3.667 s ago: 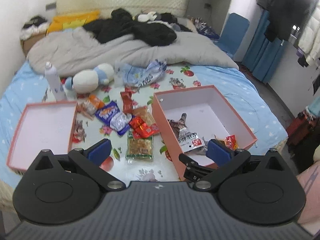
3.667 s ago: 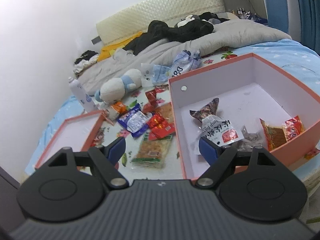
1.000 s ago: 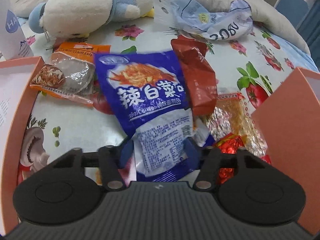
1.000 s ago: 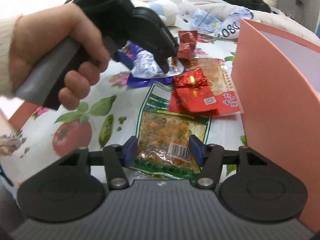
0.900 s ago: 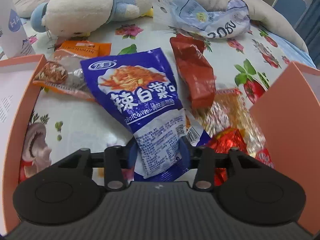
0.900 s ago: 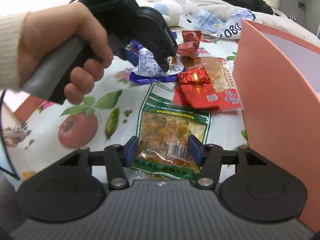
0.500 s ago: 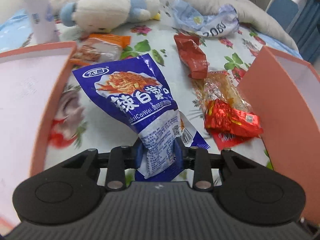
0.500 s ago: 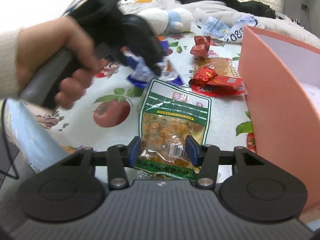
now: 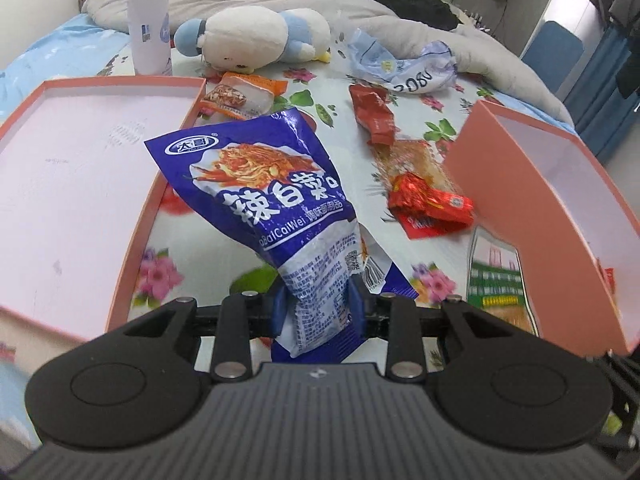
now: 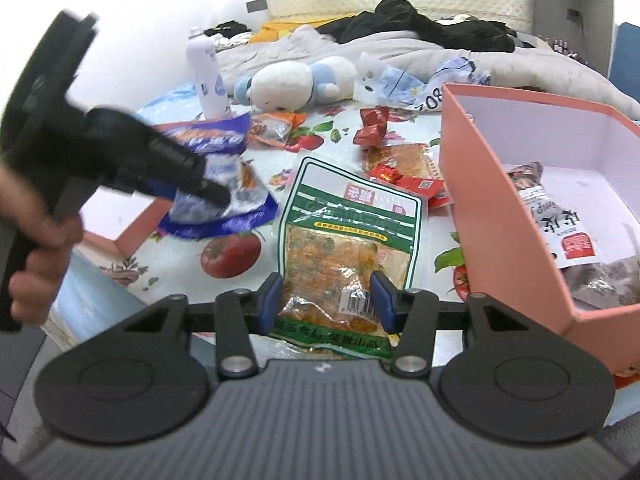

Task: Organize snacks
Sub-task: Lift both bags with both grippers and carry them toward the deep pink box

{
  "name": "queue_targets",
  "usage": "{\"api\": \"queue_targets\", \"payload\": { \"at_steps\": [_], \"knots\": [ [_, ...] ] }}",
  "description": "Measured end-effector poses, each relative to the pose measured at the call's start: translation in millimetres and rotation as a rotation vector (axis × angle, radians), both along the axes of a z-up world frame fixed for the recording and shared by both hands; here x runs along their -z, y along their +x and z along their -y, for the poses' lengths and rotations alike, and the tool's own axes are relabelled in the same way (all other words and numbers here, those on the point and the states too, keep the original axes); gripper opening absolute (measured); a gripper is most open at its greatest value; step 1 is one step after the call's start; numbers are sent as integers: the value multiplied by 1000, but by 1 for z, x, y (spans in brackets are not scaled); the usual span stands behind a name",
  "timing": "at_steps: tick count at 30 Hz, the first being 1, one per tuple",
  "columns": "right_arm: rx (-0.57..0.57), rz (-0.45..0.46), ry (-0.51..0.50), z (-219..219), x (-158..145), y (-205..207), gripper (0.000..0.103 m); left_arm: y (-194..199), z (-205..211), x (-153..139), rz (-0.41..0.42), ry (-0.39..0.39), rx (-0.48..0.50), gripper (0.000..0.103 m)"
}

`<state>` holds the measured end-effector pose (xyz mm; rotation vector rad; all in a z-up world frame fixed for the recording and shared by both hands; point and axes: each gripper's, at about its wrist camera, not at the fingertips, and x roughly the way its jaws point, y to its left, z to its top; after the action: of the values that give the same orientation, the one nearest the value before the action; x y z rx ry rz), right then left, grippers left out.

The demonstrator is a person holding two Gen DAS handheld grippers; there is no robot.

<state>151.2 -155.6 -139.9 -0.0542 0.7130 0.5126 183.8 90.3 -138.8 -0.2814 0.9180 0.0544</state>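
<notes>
Grip status: my left gripper clamps the lower end of the blue snack packet, held clear of the bed between the shallow lid and the deep box. My right gripper pinches the green packet, beside that box.

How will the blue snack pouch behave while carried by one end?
Probably floppy: the blue snack pouch creases where the left gripper pinches its bottom edge. Likely light, since its free end stays raised. The glossy film may slip.
</notes>
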Motion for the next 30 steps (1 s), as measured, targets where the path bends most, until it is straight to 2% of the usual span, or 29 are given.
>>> {"api": "queue_targets", "payload": {
  "at_steps": [6,10,14,19,21,26,30],
  "knots": [
    [34,26,22,13,-25,-7,50,-35,8,-31,26,-95,-20,36],
    [66,45,57,25,-47,-14,50,-53,31,-51,42,-49,56,36],
    [88,62,71,35,-62,-22,50,-64,44,-63,48,-131,89,35],
    [113,100,79,45,-80,-33,50,-75,65,-81,83,-131,140,35],
    [125,109,78,52,-85,-37,50,-77,72,-87,98,-123,160,35],
    [176,121,71,72,-87,-42,50,-77,88,-93,117,-172,199,35],
    [222,129,68,90,-87,-46,50,-75,106,-96,133,-184,240,35]
  ]
}}
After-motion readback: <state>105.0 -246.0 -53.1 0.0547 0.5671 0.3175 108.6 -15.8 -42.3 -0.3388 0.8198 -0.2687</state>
